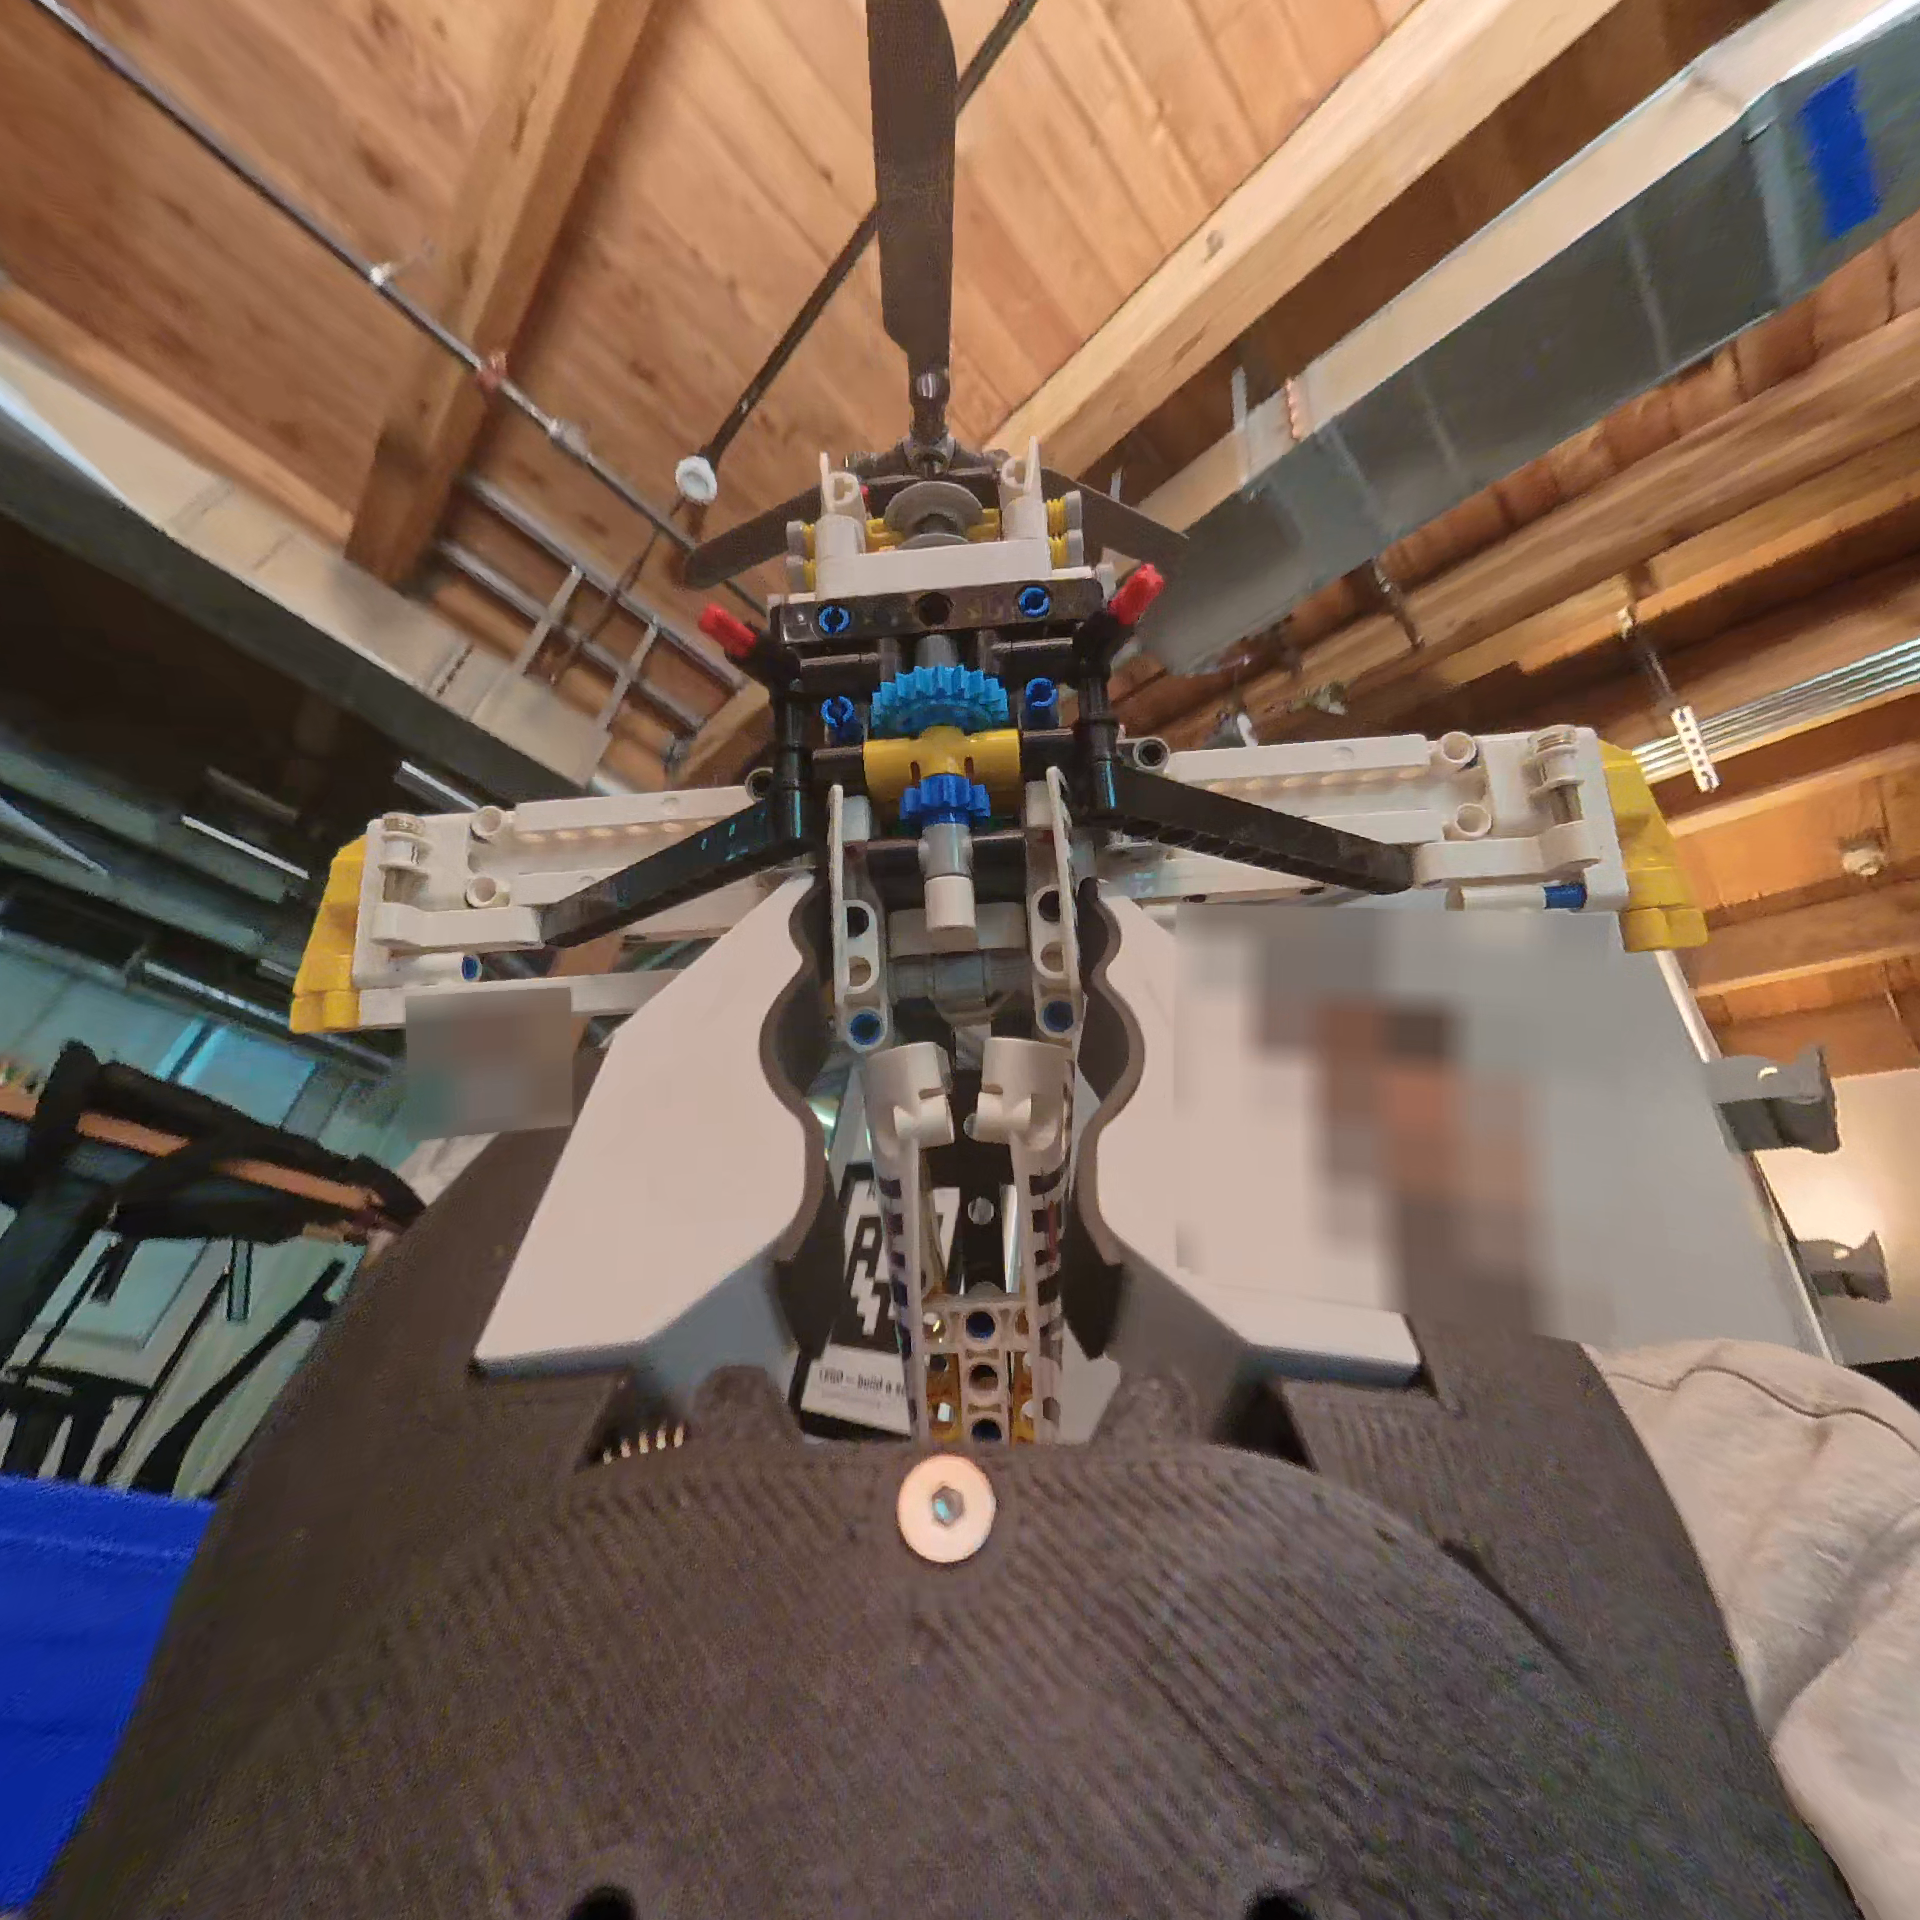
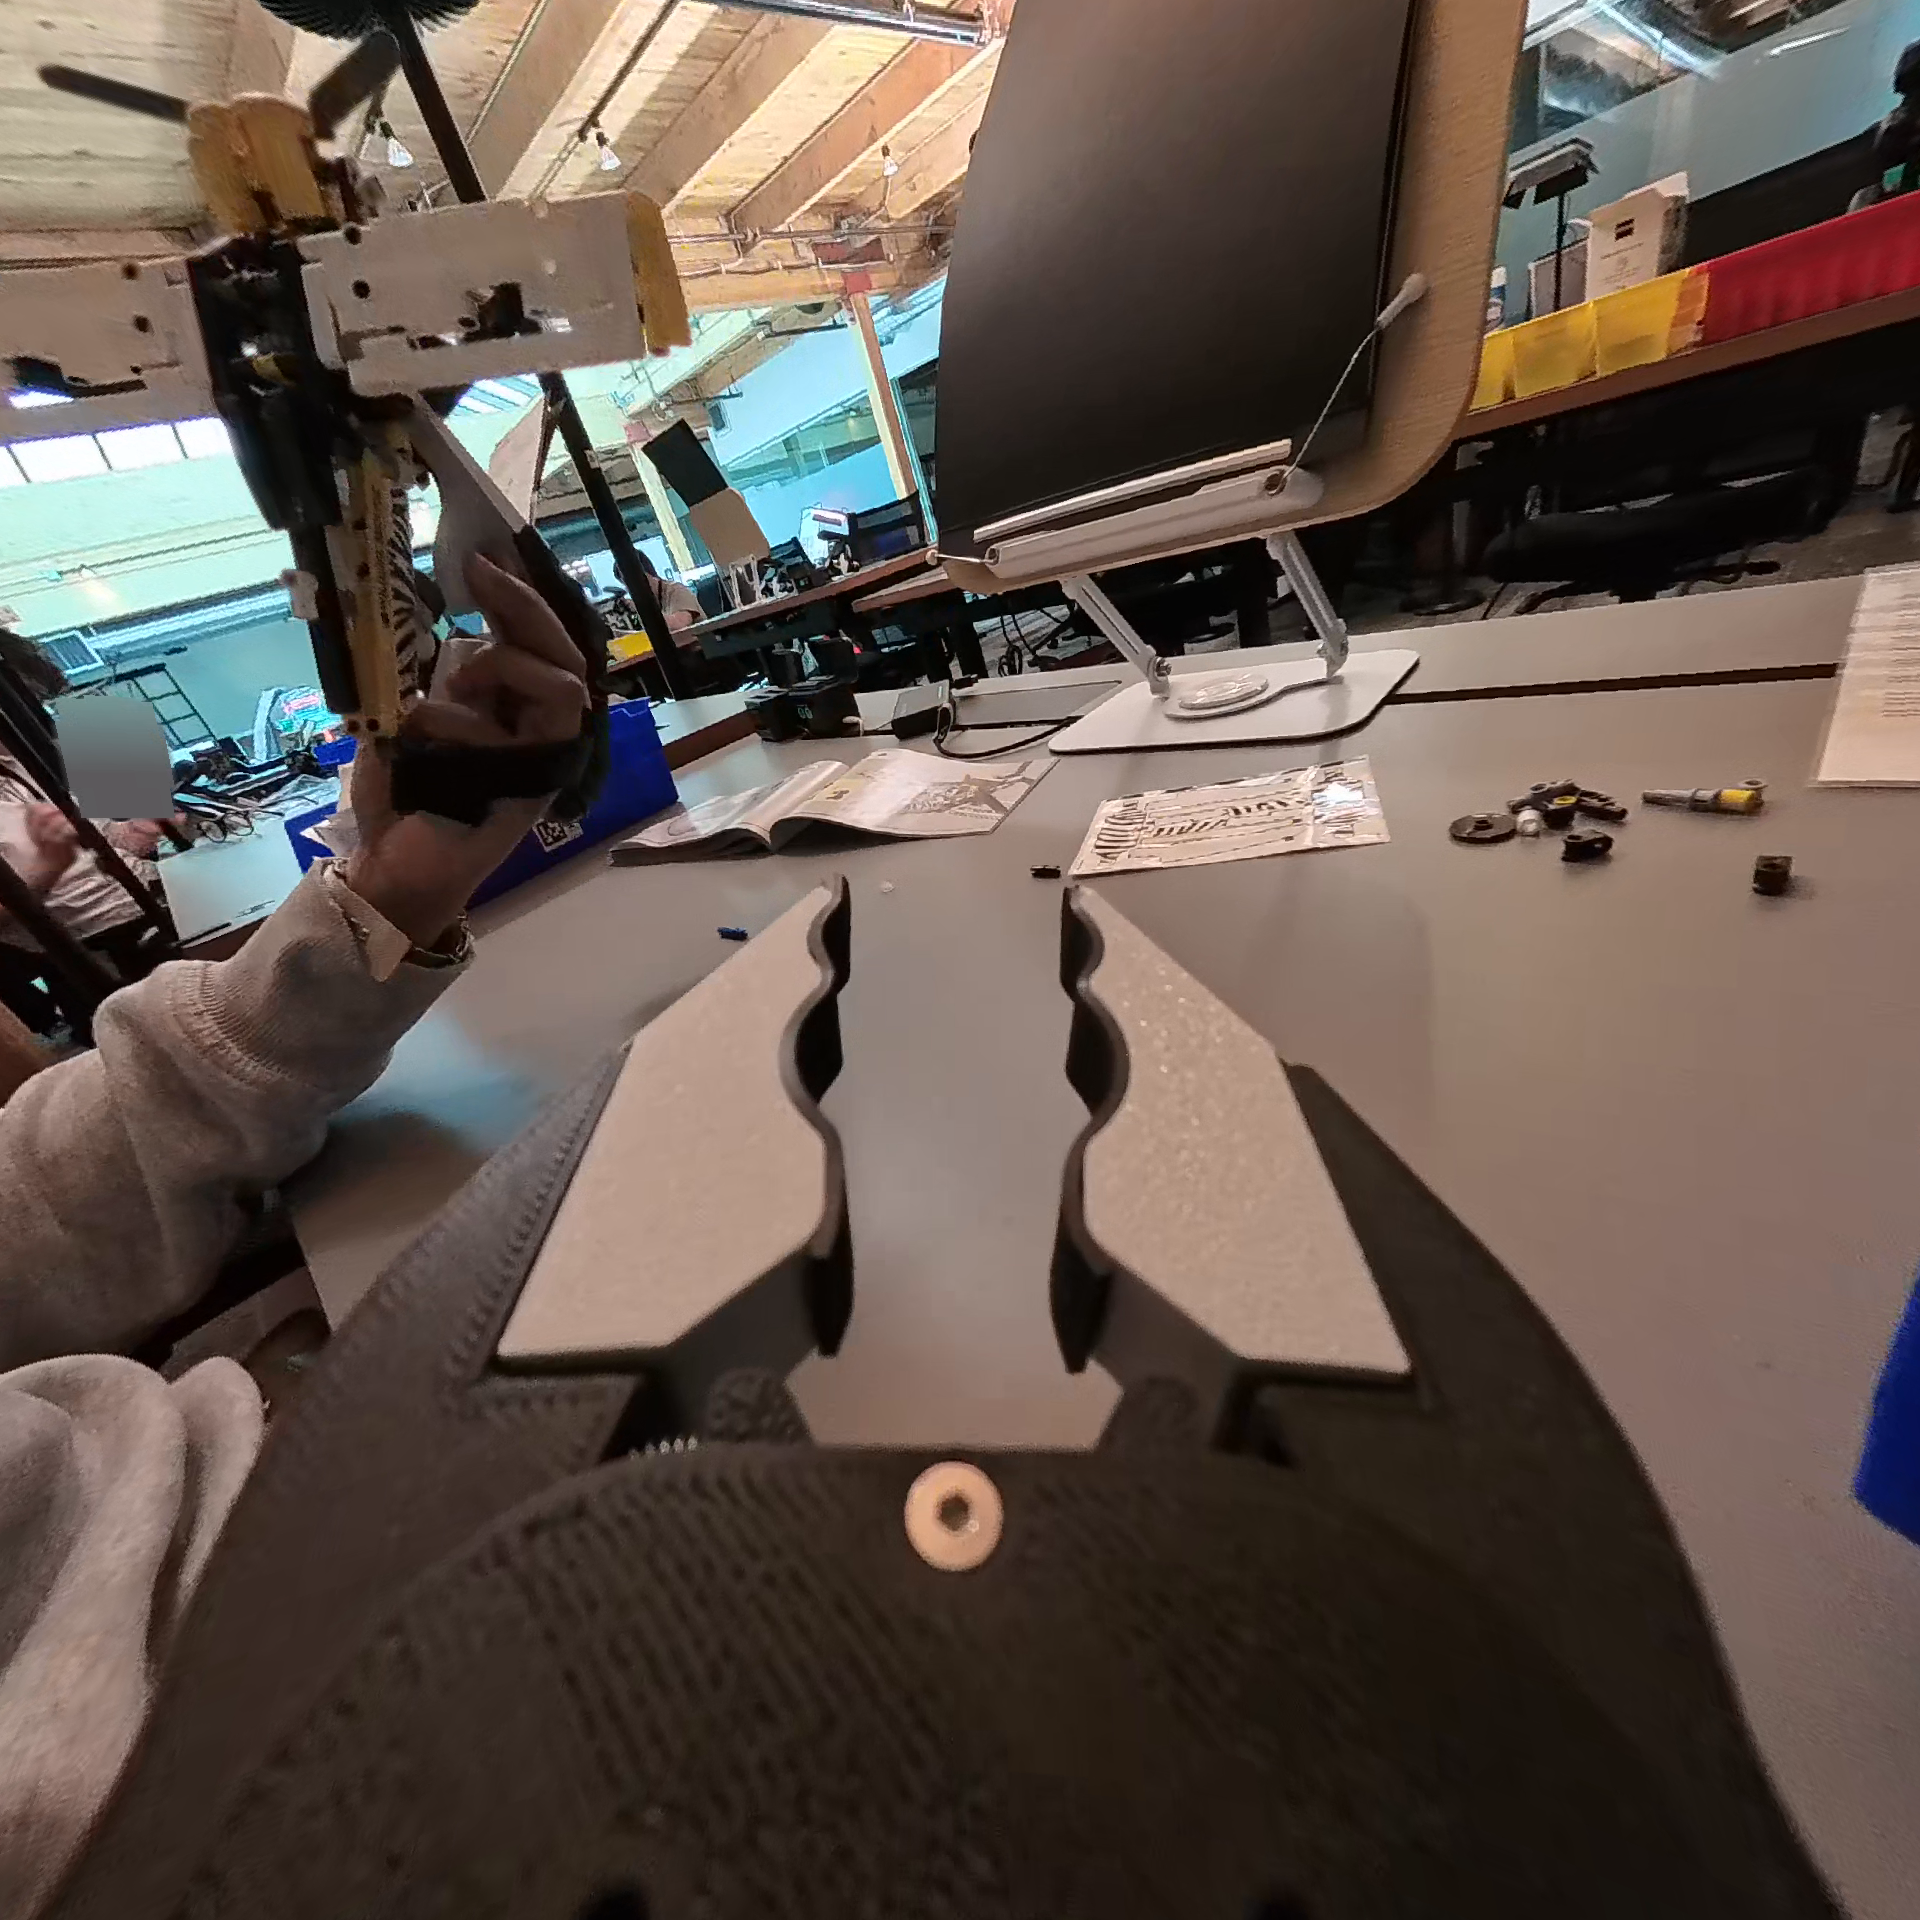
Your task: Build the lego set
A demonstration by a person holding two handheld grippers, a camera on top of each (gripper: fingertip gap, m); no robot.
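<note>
My left gripper [image 1: 951, 914] is shut on the tail of a lego plane model [image 1: 940, 717] and holds it upright, nose toward the ceiling. The model has white wings with yellow tips, black struts, blue gears and a grey propeller. In the right wrist view the same model [image 2: 343, 312] is held high at the upper left, with the left gripper [image 2: 488, 561] and a hand around it. My right gripper [image 2: 956, 904] is open and empty, low over the grey table [image 2: 1455, 1039]. Several small loose dark lego parts [image 2: 1548, 810] lie on the table to the far right.
An open instruction booklet [image 2: 831, 800] and a sticker sheet [image 2: 1236, 816] lie ahead of the right gripper. A dark screen on a metal stand [image 2: 1236, 707] stands behind them. A blue bin [image 2: 613, 769] is at the left, a paper sheet [image 2: 1881, 675] at the far right. There is about 35 centimeters between the tips of the two grippers.
</note>
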